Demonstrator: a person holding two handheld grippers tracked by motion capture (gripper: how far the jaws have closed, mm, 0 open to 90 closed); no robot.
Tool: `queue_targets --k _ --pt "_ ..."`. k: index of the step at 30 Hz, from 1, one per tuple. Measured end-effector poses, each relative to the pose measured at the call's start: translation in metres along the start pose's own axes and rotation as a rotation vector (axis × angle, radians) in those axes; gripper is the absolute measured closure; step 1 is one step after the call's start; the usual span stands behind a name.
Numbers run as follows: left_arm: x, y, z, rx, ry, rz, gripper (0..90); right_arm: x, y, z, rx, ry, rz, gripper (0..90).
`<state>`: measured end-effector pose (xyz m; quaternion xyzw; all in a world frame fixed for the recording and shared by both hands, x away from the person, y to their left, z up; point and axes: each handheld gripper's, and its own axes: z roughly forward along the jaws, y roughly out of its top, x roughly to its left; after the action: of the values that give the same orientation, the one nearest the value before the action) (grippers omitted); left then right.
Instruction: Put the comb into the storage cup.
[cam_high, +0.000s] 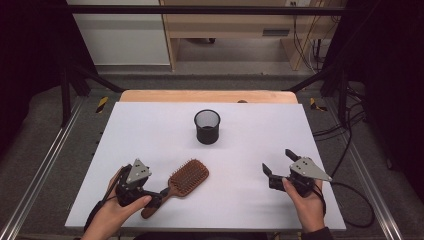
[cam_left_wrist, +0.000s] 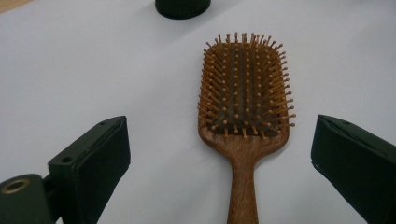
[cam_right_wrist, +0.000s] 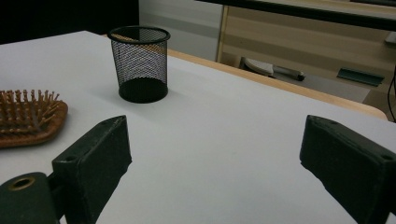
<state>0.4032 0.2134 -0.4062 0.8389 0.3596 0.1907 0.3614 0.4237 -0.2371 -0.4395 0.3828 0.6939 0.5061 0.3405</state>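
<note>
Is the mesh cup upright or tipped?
Upright. The mesh cup stands on its base on the table, open rim up; the right gripper view shows its wall vertical.

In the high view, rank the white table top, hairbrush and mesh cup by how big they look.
1. White table top, by far the largest.
2. Wooden hairbrush, its handle end under the left tongs.
3. Black mesh cup, though it stands farther from the camera, so the gap to the hairbrush is unsure.
</note>
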Motion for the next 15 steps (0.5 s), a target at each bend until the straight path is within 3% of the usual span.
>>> queue_targets --k 8,10,11,15 --pt "-0.003 0.004 0.010 0.089 -0.008 0.023 5.4 0.000 -0.001 0.002 0.013 0.001 0.004 7.7" --pt "-0.001 0.004 0.012 0.107 0.000 0.019 6.4 0.001 -0.001 0.002 0.017 0.001 0.000 7.2" --pt "0.000 0.005 0.015 0.122 -0.004 -0.004 6.3 0.001 -0.001 0.002 0.017 0.002 0.002 7.2" --pt "0.000 0.001 0.024 0.164 -0.014 -0.010 6.1 0.003 -0.002 0.004 0.029 0.005 -0.010 6.9"
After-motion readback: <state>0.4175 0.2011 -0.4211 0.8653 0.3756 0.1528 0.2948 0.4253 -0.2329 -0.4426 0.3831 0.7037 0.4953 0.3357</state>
